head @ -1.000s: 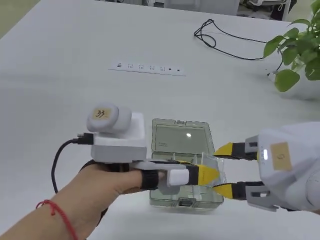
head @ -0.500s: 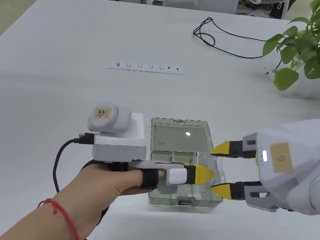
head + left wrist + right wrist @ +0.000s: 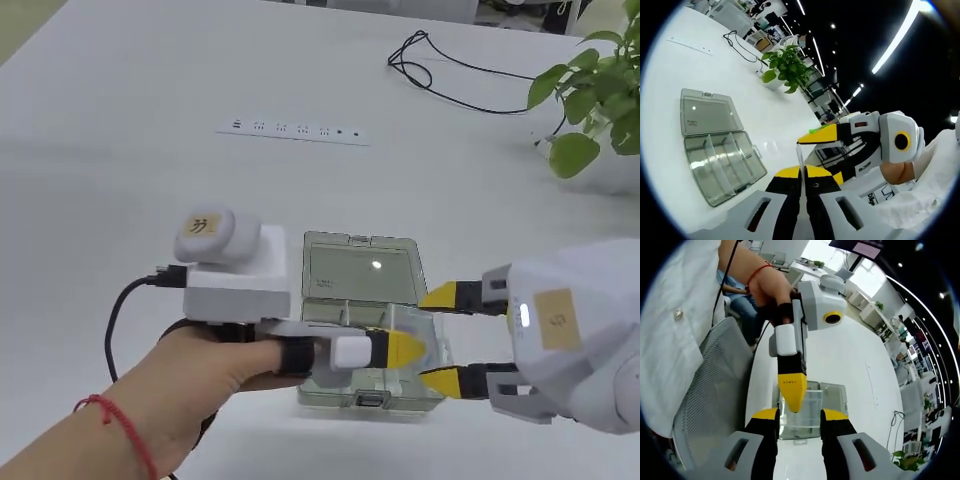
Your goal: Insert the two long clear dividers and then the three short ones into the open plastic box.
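Note:
The open plastic box [image 3: 340, 392] lies on the white table with its lid [image 3: 362, 272] flat behind it; long dividers stand in its tray [image 3: 722, 162]. My left gripper [image 3: 405, 348] hovers over the box, shut on a clear divider [image 3: 432, 328] that stands as a thin upright edge [image 3: 800, 156] between its yellow tips [image 3: 801, 172]. My right gripper [image 3: 440, 338] faces it from the right, jaws open above and below the divider. From the right gripper [image 3: 800, 415] I see the divider [image 3: 812, 402] between my spread jaws, apart from both, with the left gripper [image 3: 791, 390] holding it.
A white power strip [image 3: 295, 133] lies further back on the table. A black cable [image 3: 440, 75] loops at the far right, beside a potted plant [image 3: 590, 90]. A black lead trails from the left gripper across the table [image 3: 110, 330].

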### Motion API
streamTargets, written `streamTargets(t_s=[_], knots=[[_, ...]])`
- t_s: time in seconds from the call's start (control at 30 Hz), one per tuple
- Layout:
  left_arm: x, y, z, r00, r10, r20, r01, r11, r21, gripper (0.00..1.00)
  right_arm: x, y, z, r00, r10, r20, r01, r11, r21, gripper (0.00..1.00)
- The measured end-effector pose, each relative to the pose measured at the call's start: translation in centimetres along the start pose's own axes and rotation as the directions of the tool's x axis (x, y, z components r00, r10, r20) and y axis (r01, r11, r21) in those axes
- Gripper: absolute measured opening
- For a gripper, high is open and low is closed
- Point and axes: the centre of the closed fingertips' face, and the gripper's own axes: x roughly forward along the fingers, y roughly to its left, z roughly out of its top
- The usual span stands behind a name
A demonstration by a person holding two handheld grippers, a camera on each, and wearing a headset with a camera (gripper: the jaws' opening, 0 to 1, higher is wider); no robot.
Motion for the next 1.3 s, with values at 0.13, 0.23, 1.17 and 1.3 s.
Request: streamTargets(t_s=[0.13,0.23,1.17,1.3], knots=[[0.0,0.0,-0.1,1.0000,0.003,-0.002,-0.003,1.000,0.017,0.00,0.0,-0.2,0.0,1.0000,-0.005,-0.001,0.005,1.000,0.007,0.33],[0.0,0.0,0.0,1.0000,0.002,0.007,-0.002,1.000,0.009,0.00,0.0,-0.2,0.0,1.0000,-0.005,0.002,0.005,1.000,0.012,0.33],[-0.8,-2.6,-1.6,0.9939,-0.060,-0.093,0.104,0.794,0.599,0.00,-3.7,-1.1,1.8,0.9102,0.330,0.250,-0.386,0.895,0.223,0.18],[-0.7,-2.8,-1.5,0.9926,-0.072,-0.098,0.118,0.750,0.650,0.00,-3.7,-0.1,2.3,0.8733,0.409,0.264,-0.467,0.858,0.213,0.15]])
